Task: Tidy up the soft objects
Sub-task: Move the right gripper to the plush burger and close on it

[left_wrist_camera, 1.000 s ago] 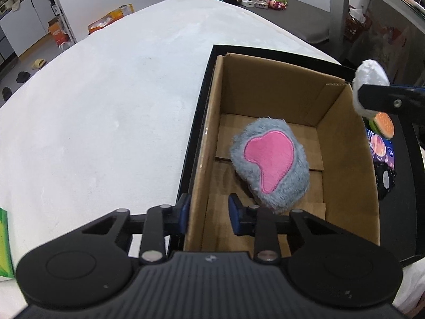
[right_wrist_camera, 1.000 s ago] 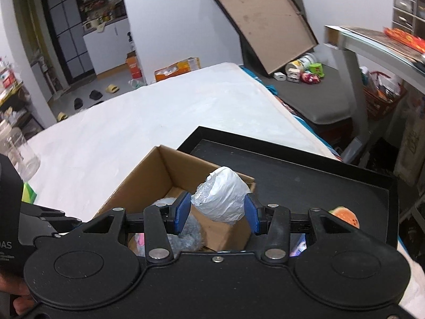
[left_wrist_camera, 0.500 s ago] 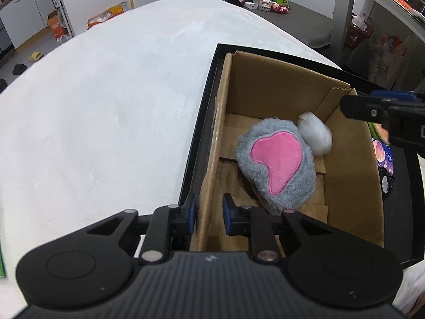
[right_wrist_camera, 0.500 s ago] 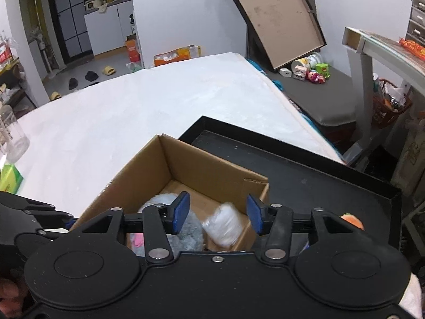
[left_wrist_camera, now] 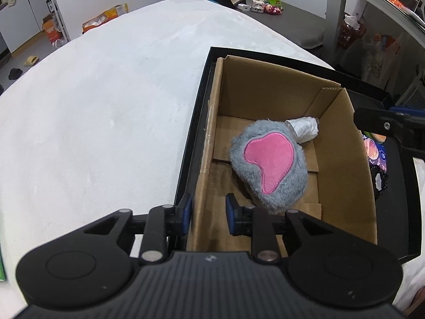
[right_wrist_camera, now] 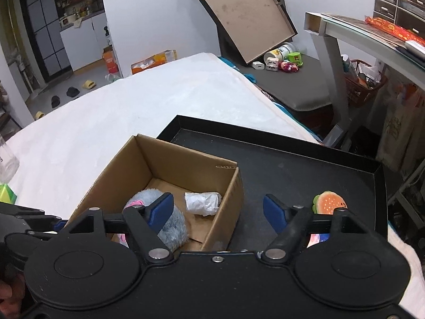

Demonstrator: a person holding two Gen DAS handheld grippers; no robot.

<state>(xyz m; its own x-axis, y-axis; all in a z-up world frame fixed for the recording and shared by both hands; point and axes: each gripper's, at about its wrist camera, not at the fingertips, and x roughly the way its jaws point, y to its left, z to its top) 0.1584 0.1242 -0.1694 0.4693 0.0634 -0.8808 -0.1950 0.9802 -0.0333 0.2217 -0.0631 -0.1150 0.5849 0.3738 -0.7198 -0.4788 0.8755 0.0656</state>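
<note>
A cardboard box (left_wrist_camera: 342, 143) (right_wrist_camera: 170, 156) stands in a black tray (right_wrist_camera: 305, 167). Inside lie a grey plush with a pink patch (left_wrist_camera: 268, 164) (right_wrist_camera: 170, 223) and a white crumpled soft bundle (left_wrist_camera: 304, 129) (right_wrist_camera: 203, 199) at the far side. My left gripper (left_wrist_camera: 208, 211) straddles the box's near left wall, its fingers close on either side of it. My right gripper (right_wrist_camera: 219, 210) is open wide and empty above the box's right wall. A burger-shaped plush (right_wrist_camera: 329, 202) lies in the tray to the right.
The tray sits on a white bed (left_wrist_camera: 106, 106). Flat colourful soft items (left_wrist_camera: 375, 151) lie in the tray right of the box. A green item (right_wrist_camera: 6, 192) and a clear jar (right_wrist_camera: 6, 156) sit at the left. A desk (right_wrist_camera: 372, 29) stands at the right.
My right gripper opened and let go of the white bundle, which fell into the box and came to rest beside the grey plush. The left gripper stayed on the box wall.
</note>
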